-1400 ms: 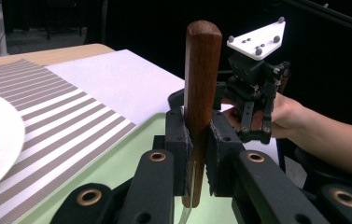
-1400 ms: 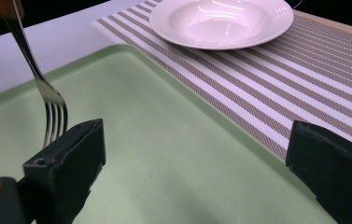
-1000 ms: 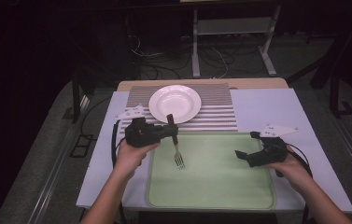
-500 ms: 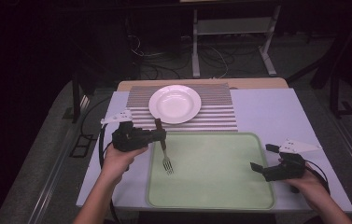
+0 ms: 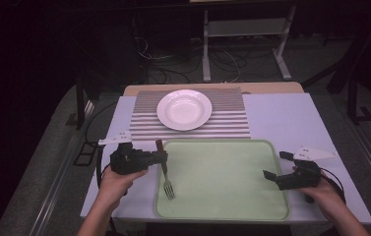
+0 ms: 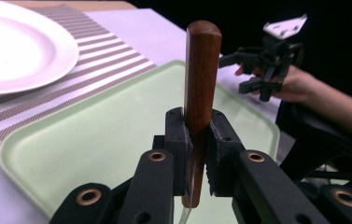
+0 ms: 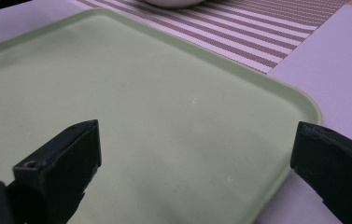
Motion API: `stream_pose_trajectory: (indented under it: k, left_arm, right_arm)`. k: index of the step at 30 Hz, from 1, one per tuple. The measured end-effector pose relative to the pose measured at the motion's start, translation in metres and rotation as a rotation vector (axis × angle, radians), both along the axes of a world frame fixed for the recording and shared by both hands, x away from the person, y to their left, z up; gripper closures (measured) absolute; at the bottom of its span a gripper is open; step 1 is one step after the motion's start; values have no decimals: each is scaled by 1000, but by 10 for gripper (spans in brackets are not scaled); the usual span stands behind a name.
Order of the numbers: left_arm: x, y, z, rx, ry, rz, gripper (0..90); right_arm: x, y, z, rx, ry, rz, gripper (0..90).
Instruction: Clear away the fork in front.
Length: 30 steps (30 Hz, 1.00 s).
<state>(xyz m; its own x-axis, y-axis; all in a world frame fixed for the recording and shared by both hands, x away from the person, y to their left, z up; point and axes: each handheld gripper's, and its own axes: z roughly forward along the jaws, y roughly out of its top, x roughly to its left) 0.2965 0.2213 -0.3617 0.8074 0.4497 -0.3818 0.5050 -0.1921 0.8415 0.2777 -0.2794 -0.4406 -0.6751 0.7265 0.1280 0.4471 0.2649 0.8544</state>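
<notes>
Clamped on the wooden-handled fork, the left gripper has carried it to the green tray's left edge, while the right gripper waits open.

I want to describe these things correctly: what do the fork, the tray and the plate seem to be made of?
Fork: handle probably wood, brown with a smooth sheen; tines look like metal, grey and shiny.
Tray: likely plastic, pale green, matte, with a rounded moulded rim.
Plate: seems glazed ceramic, white and glossy, though white plastic cannot be ruled out.
</notes>
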Motion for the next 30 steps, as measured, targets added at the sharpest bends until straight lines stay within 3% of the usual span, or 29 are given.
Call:
stream_pose_trajectory:
  k: [10,19,27,30]
  left_arm:
    - [22,-12,-11,27,5,29,782]
    - [52,-28,-34,79,73,51,745]
    - [57,-32,-54,82,117,89,721]
    - [59,-29,-61,104,135,110,708]
  right_arm:
    - [1,0,0,-13,-4,0,19]
    - [1,-2,0,-24,-14,-4,19]
    - [1,0,0,-30,-19,10,19]
    - [1,0,0,-38,-18,16,19]
